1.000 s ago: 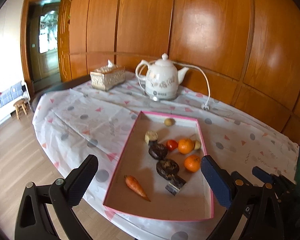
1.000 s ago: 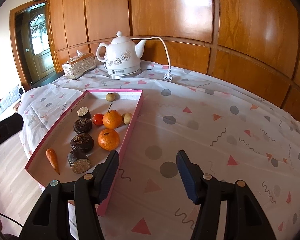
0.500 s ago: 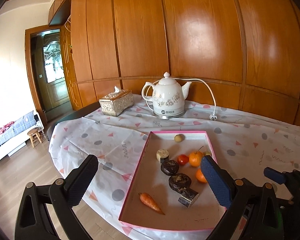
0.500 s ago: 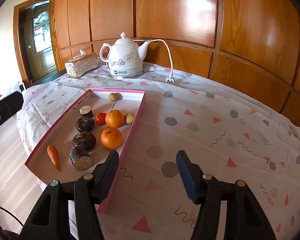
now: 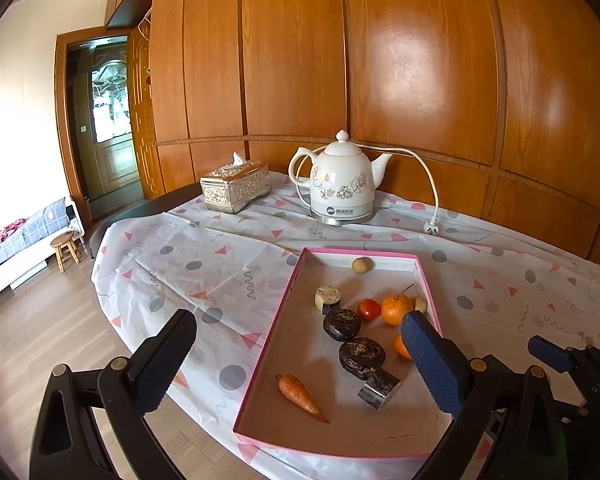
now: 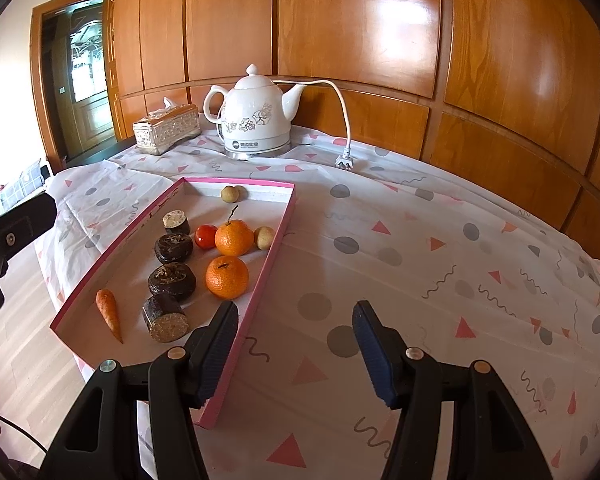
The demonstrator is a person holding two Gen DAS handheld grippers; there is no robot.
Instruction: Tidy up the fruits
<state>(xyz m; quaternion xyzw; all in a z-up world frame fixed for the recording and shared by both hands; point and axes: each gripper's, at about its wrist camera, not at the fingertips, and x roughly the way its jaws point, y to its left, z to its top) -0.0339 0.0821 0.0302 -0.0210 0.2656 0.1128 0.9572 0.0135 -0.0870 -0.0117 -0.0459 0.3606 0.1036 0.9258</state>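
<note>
Fruits, 2 round orange mandarins (image 6: 227,277) beside a small red tomato (image 6: 206,236), lie along the shallow pink-rimmed cardboard tray's (image 6: 274,240) right edge, so the released, empty right gripper (image 6: 294,350) and left gripper (image 5: 296,360) should descend squarely over 1 mandarin.

Glossy wood-panelled wall (image 5: 420,80) at far side; glazed wooden door (image 5: 108,120) far left; pale wood floor (image 5: 32,320); small stool (image 5: 65,245) beside checked sofa (image 5: 16,240); bright daylight left.
</note>
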